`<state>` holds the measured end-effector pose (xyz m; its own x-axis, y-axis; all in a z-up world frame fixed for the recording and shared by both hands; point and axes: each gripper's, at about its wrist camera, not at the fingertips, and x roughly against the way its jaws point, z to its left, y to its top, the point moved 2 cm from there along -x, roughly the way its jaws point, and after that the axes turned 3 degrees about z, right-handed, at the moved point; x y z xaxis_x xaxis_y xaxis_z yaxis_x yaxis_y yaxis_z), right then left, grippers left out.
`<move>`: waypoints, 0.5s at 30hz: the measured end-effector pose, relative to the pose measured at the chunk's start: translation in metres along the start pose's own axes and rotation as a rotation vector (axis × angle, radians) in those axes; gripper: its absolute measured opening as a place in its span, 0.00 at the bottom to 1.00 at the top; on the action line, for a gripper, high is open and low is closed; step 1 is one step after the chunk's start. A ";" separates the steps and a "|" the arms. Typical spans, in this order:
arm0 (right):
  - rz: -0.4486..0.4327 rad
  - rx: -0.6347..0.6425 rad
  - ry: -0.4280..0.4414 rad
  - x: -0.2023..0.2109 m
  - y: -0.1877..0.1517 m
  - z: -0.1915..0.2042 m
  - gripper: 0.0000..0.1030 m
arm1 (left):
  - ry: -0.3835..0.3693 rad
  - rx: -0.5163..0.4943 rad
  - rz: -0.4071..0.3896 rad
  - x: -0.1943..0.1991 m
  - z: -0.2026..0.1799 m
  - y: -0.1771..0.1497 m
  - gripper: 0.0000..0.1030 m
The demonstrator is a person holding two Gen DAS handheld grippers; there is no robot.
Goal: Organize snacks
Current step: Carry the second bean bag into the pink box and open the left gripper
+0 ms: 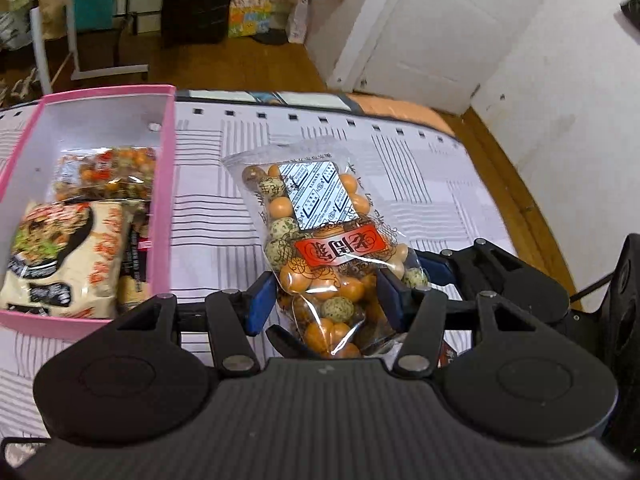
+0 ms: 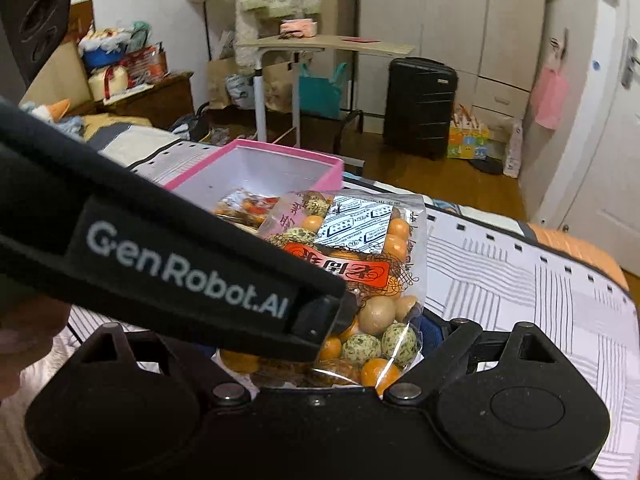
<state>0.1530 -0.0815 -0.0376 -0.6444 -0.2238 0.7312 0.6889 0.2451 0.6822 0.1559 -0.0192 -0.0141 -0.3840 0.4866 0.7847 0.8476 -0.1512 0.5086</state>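
A clear bag of coated nuts [image 1: 320, 240] with a red label stands up between my left gripper's blue pads [image 1: 262, 304]; the left gripper [image 1: 326, 300] is shut on its lower part, above the striped bedsheet. The same bag shows in the right wrist view [image 2: 360, 280]. My right gripper [image 2: 340, 344] sits just behind it with the bag's bottom between its fingers, but the left gripper's body [image 2: 160, 264] hides its left finger. A pink box [image 1: 168, 184] to the left holds another nut bag [image 1: 108, 172] and a noodle packet [image 1: 60, 256].
The striped sheet [image 1: 420, 184] ends at an orange mattress edge [image 1: 400, 108] with wood floor beyond. A black suitcase [image 2: 418, 108], a small table [image 2: 320, 46] and bags stand across the room. A white door [image 1: 420, 28] is at the right.
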 end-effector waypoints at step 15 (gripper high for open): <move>-0.090 0.124 0.170 -0.056 0.050 0.064 0.91 | 0.072 0.174 -0.140 0.049 0.107 0.011 0.53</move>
<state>0.2026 0.0037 -0.0445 -0.6291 -0.4027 0.6649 0.5785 0.3288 0.7465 0.1857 0.0947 -0.0078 -0.5218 0.4291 0.7373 0.8324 0.0668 0.5502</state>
